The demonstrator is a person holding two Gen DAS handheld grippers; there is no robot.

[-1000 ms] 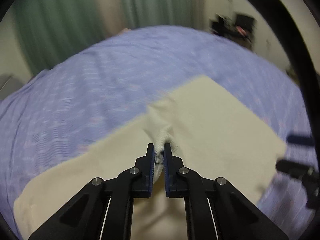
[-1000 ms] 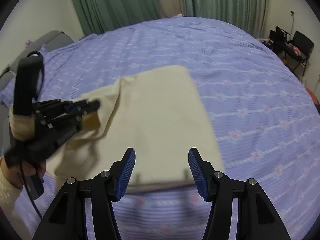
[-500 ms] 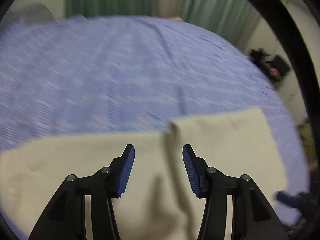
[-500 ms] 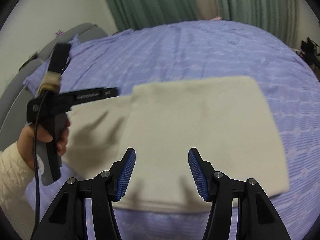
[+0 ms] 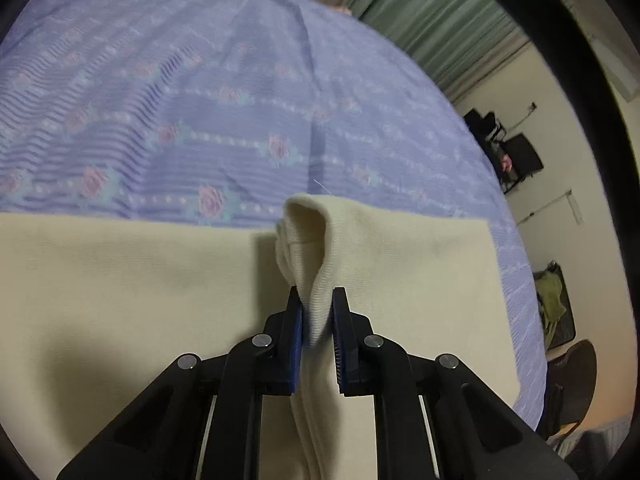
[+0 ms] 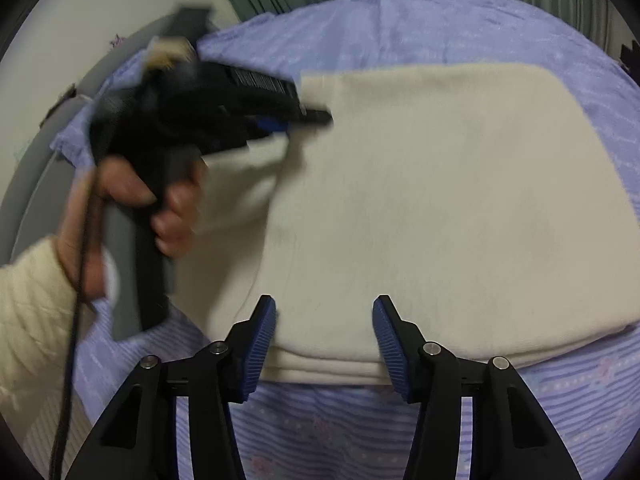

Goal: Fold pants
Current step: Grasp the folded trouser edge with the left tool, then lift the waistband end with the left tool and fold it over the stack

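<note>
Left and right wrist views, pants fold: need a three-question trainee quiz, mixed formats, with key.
1. True or false: the left gripper is pinching a raised fold of the cream pants.
2. Multiple choice: what lies between the fingers of the right gripper? A) a pillow B) the near edge of the pants, not clamped C) a curtain.
3. Fill in: the pants lie on a ____ floral bedspread.

Key: 1 true. 2 B; its jaws are closing. 3 purple.

Left tongs tight on cream pants fold
</note>
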